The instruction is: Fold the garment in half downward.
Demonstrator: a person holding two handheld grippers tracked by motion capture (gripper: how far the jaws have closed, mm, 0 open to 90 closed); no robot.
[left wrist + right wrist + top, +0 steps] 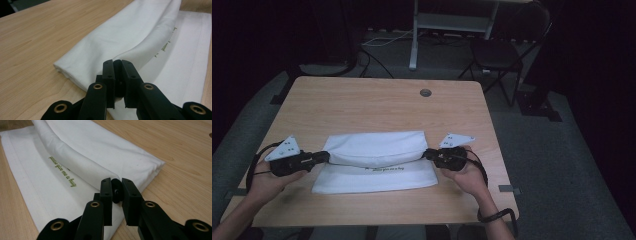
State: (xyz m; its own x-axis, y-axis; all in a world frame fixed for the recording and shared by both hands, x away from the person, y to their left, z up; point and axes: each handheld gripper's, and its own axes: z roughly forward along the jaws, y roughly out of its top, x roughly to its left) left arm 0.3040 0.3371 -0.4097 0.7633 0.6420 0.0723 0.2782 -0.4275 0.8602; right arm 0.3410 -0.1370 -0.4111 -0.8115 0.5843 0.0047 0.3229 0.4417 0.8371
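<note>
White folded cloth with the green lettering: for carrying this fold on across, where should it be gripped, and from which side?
Probably at the two short ends of the raised fold in the white folded cloth with green lettering, one from each side. The fold runs left to right across the light wooden table, so level jaws can pinch each end. The left gripper and right gripper already clamp there.

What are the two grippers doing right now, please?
Left gripper: closed on the white cloth at its left end.
Right gripper: closed on its right end.
</note>
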